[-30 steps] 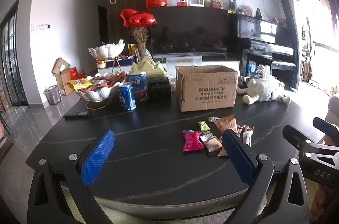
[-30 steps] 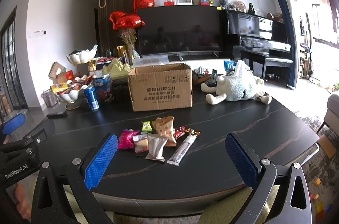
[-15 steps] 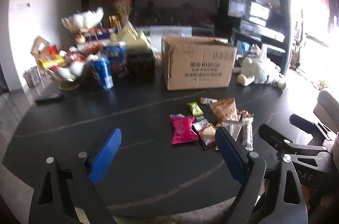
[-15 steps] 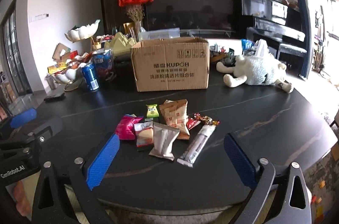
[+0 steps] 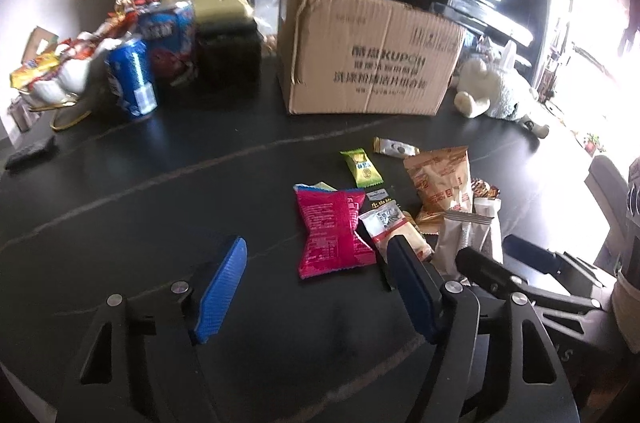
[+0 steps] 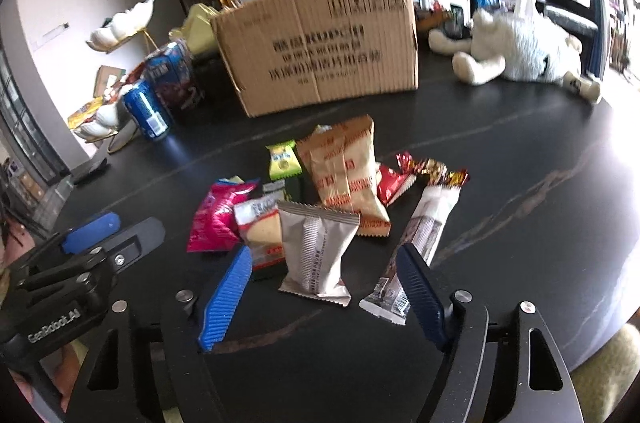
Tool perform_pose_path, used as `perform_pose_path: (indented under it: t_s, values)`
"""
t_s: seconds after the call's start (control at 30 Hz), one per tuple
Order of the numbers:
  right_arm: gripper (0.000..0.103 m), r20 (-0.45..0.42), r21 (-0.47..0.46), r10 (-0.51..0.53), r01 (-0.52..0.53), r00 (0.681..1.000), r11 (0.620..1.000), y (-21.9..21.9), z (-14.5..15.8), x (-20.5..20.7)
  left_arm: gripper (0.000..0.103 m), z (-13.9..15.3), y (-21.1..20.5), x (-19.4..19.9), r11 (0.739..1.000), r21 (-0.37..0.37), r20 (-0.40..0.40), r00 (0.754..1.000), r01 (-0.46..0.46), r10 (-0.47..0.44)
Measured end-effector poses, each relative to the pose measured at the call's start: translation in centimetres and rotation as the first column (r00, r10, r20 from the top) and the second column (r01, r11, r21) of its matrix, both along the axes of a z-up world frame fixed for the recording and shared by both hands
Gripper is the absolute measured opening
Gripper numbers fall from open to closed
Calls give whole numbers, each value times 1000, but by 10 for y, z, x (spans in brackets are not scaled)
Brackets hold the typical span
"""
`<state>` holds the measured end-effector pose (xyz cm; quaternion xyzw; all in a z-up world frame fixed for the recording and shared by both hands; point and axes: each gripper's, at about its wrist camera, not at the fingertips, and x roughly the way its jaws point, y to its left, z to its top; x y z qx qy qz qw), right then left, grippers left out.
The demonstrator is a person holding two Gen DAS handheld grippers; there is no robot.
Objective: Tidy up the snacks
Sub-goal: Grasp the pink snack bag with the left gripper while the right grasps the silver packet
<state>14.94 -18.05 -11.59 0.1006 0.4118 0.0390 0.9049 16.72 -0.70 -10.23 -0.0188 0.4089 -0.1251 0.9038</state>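
Several snack packets lie on the dark table [image 5: 140,191] in front of a cardboard box [image 5: 368,59]. A pink packet [image 5: 332,231] lies just ahead of my open, empty left gripper [image 5: 316,255]. Beside it are a small green packet [image 5: 362,169] and a tan bag [image 5: 440,179]. In the right wrist view my open, empty right gripper [image 6: 324,267] hovers over a grey packet [image 6: 316,251], with a long white bar [image 6: 420,243], the tan bag [image 6: 344,175], the pink packet [image 6: 216,215] and the box [image 6: 320,43] around and beyond.
A blue can [image 5: 132,79], a blue snack bag [image 5: 168,35], a black box [image 5: 228,51] and a white bowl of snacks [image 5: 60,75] stand at the back left. A white plush toy [image 6: 520,51] lies at the back right. A remote [image 5: 30,153] lies far left.
Both grippers have moved forward and down over the table toward the snack pile. Their jaws have narrowed somewhat but remain open.
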Motion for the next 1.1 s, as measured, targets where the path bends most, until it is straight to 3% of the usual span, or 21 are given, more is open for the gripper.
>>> perform_pose_path:
  t_s: [0.47, 0.6, 0.67, 0.8, 1.1]
  values:
    - [56, -60, 39, 8, -6, 998, 999, 4, -19, 20, 57, -35, -14, 38, 999, -31, -91, 996, 7, -10]
    - [48, -64, 37, 10, -8, 998, 999, 4, -22, 21, 45, -41, -17, 42, 999, -34, -112, 994, 12, -16]
    - [39, -68, 41, 14, -11, 998, 999, 4, -23, 22, 43, -41, -17, 41, 999, -33, -108, 994, 12, -15]
    - [32, -61, 49, 9, -6, 998, 999, 1, -22, 21, 39, -37, -17, 36, 1000, -13, -91, 996, 10, -11]
    - [32, -1, 39, 32, -32, 999, 999, 5, -4, 12, 38, -11, -19, 15, 1000, 11, -15, 1000, 16, -16]
